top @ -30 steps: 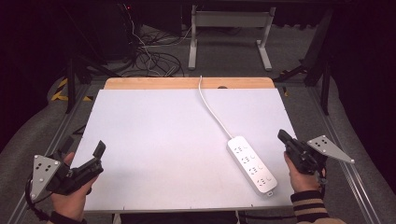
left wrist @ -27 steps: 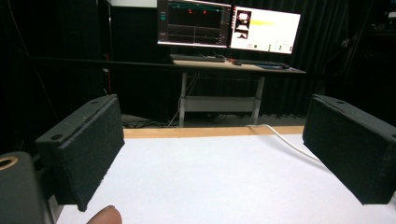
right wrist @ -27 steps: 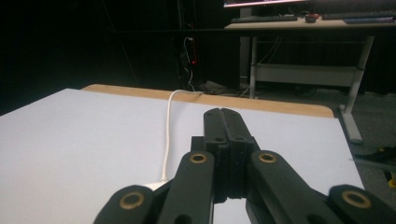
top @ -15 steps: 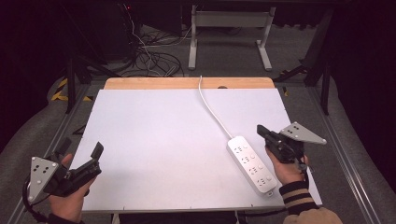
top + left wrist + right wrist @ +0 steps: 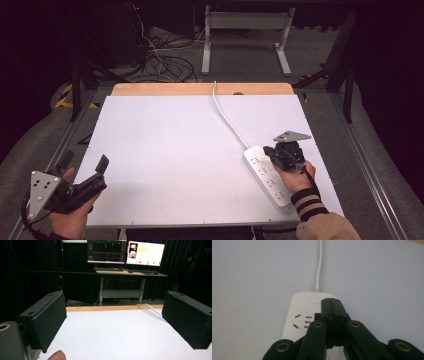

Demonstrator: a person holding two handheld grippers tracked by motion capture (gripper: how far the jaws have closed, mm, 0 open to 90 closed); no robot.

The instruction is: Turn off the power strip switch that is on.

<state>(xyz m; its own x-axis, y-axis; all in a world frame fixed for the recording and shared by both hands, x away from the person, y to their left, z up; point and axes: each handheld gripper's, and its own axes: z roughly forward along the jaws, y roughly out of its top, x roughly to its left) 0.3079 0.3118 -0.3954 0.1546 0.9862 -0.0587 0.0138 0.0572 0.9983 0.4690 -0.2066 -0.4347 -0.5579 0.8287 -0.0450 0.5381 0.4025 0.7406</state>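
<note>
Hovering over the power strip [image 5: 268,175], the right gripper [image 5: 272,151] has its jaws pressed together, nothing between them. A second ago it sat off the table's [image 5: 165,150] right edge; now its tip is above the strip's cable end (likely aiming for a switch there). Left gripper [image 5: 102,164] wide open, empty, idle at the near-left corner.
</note>
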